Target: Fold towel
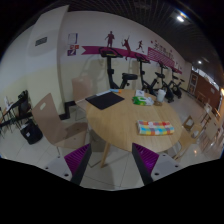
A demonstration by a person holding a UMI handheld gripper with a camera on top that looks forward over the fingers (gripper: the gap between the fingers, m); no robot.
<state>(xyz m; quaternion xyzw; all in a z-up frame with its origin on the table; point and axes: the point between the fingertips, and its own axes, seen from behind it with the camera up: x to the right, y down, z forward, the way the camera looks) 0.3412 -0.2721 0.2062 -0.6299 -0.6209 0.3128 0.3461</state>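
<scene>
A folded towel (155,128) with a multicoloured checked pattern lies near the right front edge of a round wooden table (120,122). My gripper (112,160) is held well back from the table, above the floor. Its two fingers, with purple pads (78,156), stand wide apart and hold nothing. The towel is far beyond the fingers, ahead and to the right.
A dark mat or laptop (104,100) lies on the table's far left part, and a green object (141,98) sits at the back. Wooden chairs (52,116) stand left and right (196,125) of the table. Exercise machines (120,70) line the back wall.
</scene>
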